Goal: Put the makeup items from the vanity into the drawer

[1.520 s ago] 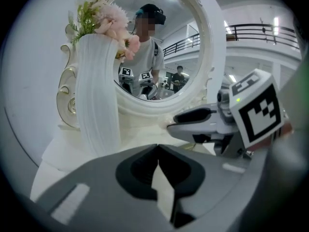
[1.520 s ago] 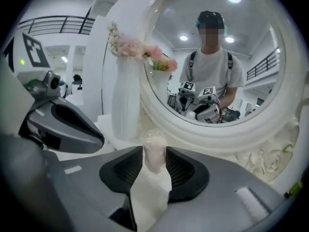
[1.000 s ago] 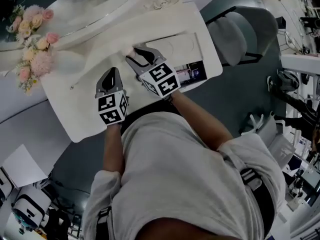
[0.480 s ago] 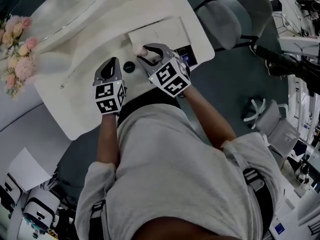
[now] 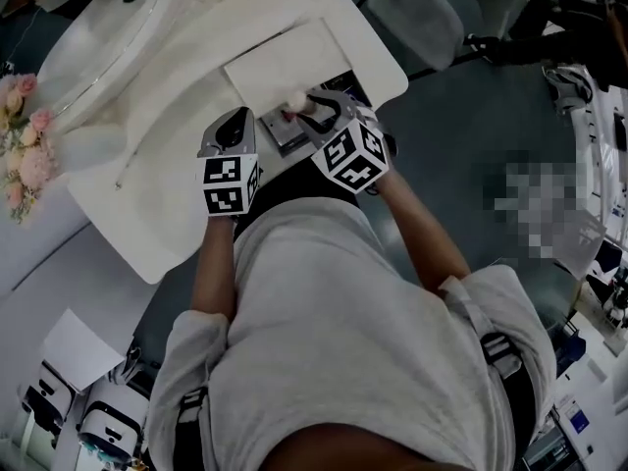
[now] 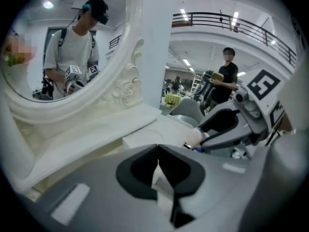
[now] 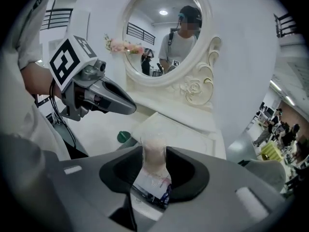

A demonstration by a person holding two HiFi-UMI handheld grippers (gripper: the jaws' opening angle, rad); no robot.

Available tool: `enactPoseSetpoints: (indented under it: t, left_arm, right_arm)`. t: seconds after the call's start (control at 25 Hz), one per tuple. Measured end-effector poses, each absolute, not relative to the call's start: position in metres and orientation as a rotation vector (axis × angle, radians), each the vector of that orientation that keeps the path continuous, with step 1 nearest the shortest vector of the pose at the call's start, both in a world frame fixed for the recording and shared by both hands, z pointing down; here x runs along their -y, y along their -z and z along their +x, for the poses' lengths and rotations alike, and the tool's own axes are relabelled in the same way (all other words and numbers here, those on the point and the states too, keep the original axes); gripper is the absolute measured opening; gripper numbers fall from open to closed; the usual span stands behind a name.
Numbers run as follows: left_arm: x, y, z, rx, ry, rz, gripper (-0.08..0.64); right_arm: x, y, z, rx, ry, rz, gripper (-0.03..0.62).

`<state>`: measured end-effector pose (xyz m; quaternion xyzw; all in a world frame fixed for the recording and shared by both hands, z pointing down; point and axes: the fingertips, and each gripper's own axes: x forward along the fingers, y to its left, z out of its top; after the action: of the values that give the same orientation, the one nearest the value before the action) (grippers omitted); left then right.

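At the front edge of the white vanity point(image 5: 147, 199), a person stands with both grippers over the tabletop. The right gripper point(image 5: 316, 108) has its jaws clamped on a pale pink makeup item point(image 7: 154, 159), small and tube-like, held upright. In the head view the item point(image 5: 296, 99) shows as a pale round tip just past the jaws. It hangs above the open drawer point(image 5: 280, 137), not touching it. The drawer sits in the vanity front between the two grippers, and something with blue print lies inside point(image 7: 153, 191), too blurred to name.

The left gripper point(image 5: 235, 122) has its jaws pressed together with nothing between them; its own view shows the tips meeting point(image 6: 158, 151). It hovers over the tabletop just left of the drawer, near the right gripper but apart from it. A small round green thing point(image 7: 123, 136) lies on the vanity top beyond the right gripper's jaws, below the left gripper as that view shows it.

A flat white raised panel point(image 5: 280, 67) lies on the vanity behind the drawer. The oval mirror point(image 7: 164, 37) with a carved frame stands at the back and reflects the person. Pink flowers point(image 5: 25, 135) sit at the vanity's far left. A grey chair point(image 5: 412, 18) stands off the right end, well apart
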<state>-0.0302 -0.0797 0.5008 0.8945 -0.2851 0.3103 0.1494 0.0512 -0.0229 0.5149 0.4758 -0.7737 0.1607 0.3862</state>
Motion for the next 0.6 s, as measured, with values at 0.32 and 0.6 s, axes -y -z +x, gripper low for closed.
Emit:
enactPoseSetpoints:
  t: [0.32, 0.6]
  left_arm:
    - [0.047, -0.514, 0.016, 0.633, -0.949, 2.608, 0.003]
    - [0.034, -0.524, 0.019, 0.628, -1.01, 2.584, 0.003]
  right_arm:
    - [-0.011, -0.537, 0.098, 1.794, -0.319, 1.151, 0.156]
    - [-0.018, -0.56, 0.119, 1.7, -0.199, 1.017, 0.156]
